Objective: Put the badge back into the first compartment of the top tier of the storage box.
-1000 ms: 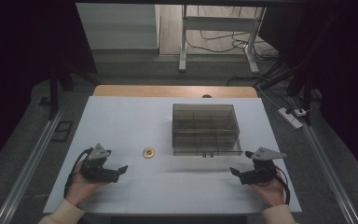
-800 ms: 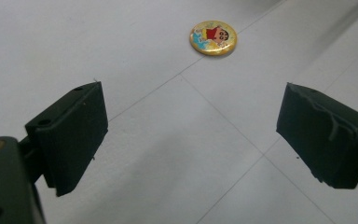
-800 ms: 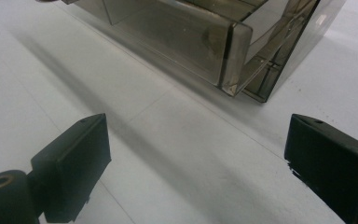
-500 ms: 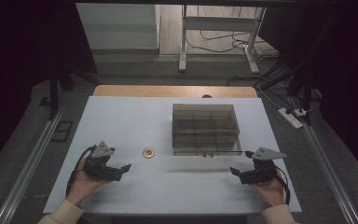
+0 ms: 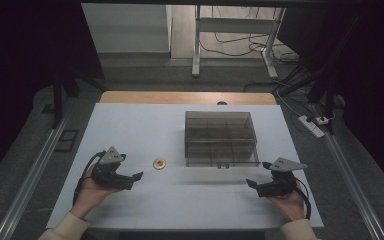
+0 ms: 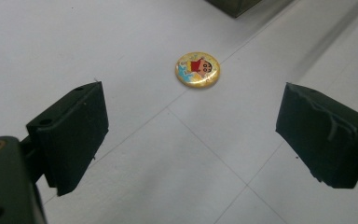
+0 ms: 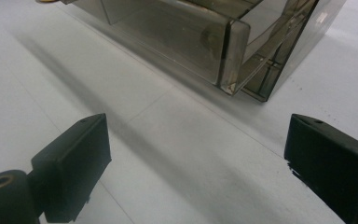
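Over the last second the left gripper (image 5: 136, 176) has crept toward the badge (image 5: 159, 163), while the right gripper (image 5: 250, 183) has barely stirred. Both sets of jaws stand wide apart, holding nothing. That small round badge (image 6: 197, 69) lies flat on the white table (image 5: 130, 125), just ahead of the left gripper and beside the smoky plastic organizer box (image 5: 221, 138). Nothing is picked up yet; the grasp remains, then probably a drop into a compartment, though I can't tell which.
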Demonstrator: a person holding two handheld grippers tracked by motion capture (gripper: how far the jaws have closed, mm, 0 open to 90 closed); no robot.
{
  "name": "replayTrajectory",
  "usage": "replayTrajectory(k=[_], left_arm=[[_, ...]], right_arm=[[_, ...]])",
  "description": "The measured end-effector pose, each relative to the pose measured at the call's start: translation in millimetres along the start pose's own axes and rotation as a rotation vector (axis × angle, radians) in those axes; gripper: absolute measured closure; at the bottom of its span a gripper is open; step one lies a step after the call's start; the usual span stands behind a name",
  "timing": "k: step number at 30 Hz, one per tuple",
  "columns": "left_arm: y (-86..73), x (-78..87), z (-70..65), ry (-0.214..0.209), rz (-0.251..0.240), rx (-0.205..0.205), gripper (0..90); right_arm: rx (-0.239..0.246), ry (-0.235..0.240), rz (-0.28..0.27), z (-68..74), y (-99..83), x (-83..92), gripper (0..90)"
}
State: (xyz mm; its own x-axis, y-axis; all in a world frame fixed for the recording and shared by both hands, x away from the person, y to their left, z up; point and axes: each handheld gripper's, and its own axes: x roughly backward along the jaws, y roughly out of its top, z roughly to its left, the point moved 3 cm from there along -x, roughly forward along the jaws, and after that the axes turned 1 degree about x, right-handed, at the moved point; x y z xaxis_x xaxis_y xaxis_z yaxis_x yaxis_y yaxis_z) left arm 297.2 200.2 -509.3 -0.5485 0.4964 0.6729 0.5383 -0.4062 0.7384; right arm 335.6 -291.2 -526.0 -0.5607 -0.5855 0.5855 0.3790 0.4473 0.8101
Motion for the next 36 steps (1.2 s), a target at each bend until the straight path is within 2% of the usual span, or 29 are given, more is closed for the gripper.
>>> replayTrajectory(k=[11,28,36], left_arm=[[11.4,-8.7,-2.7,-0.021,0.027,-0.027,9.6],[38.7,-18.8,-3.3,-0.045,0.019,-0.041,9.4],[47.5,-24.5,-5.8,-0.054,0.038,-0.055,9.8]], right_arm=[[0.002,-0.006,0.003,-0.4,0.7,-0.5,6.4],[-0.009,0.009,-0.003,-0.5,0.1,-1.3,6.4],[-0.012,0.007,-0.001,-0.8,-0.5,0.0,6.4]])
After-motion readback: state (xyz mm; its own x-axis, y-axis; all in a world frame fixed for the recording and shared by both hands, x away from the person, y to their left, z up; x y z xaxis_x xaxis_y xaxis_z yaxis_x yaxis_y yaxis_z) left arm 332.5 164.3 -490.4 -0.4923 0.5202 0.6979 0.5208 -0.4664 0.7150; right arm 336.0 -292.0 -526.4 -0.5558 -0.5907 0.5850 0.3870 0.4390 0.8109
